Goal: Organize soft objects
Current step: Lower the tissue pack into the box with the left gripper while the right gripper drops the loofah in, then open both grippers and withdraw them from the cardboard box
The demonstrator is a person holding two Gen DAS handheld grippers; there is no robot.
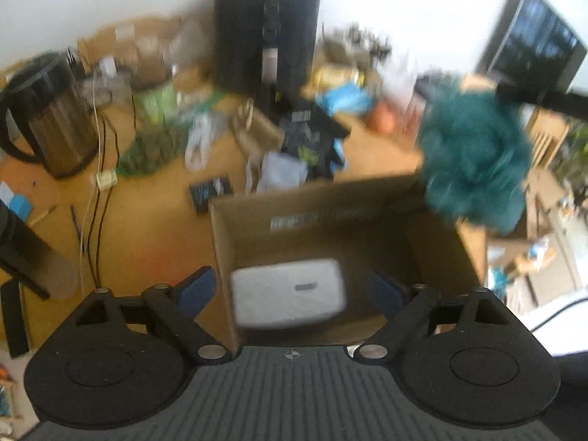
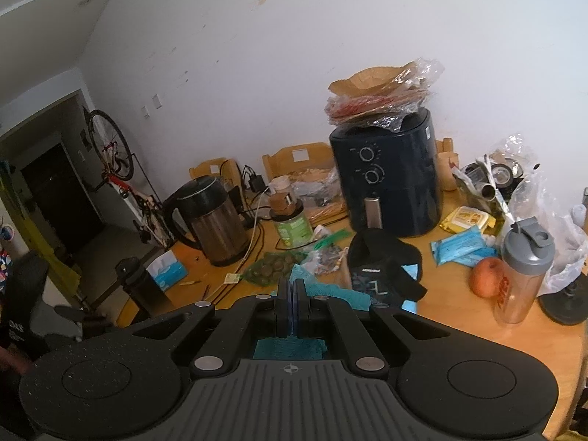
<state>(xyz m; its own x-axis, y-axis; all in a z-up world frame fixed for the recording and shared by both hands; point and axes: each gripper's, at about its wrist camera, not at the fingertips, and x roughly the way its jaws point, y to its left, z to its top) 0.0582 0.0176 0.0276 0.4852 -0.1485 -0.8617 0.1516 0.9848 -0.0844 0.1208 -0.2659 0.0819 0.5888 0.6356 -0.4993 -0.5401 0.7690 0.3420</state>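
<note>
**The fluffy teal puff is on its way into the cardboard box.**

To do this step well, I think the right gripper (image 2: 293, 303) should carry the teal puff (image 1: 474, 158) right over the open cardboard box (image 1: 404, 198), go down low inside, and only then let go, so the soft puff does not catch on the box rim and tumble onto the table. The right gripper is squeezed tight, with teal fluff pinched between its fingers; the puff hangs above the far right corner of the box. The left gripper (image 1: 290, 290) is spread wide and holds nothing; it hovers over the near side of the box, just above a white soft pack (image 1: 288, 296) lying inside the box.
</note>
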